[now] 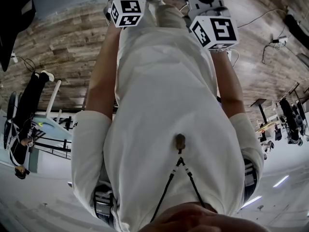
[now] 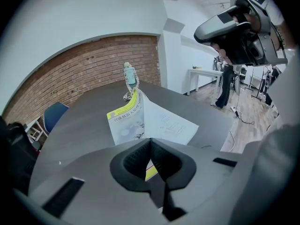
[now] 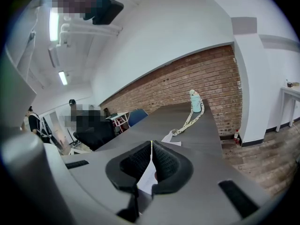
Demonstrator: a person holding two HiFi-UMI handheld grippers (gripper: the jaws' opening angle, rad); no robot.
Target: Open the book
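The book [image 2: 125, 125] shows in the left gripper view with its yellow-banded cover standing up at a slant. A white page [image 2: 168, 123] spreads flat to the cover's right. My left gripper [image 2: 150, 142] is shut at the bottom of the raised cover, and a yellow strip of it shows in the gap behind the pads. My right gripper [image 2: 201, 32] hangs in the air up and to the right, off the book. In its own view the right gripper [image 3: 151, 146] is shut, with a white corner of the book [image 3: 171, 138] past it. The head view shows no book.
The dark table [image 2: 79, 130] runs back to a brick wall [image 2: 84, 64]. A teal bottle [image 2: 130, 75] on a lanyard [image 3: 185, 123] lies just behind the book. A blue chair [image 2: 54, 114] stands at the table's left. The table's right edge drops to a wooden floor [image 2: 243, 107].
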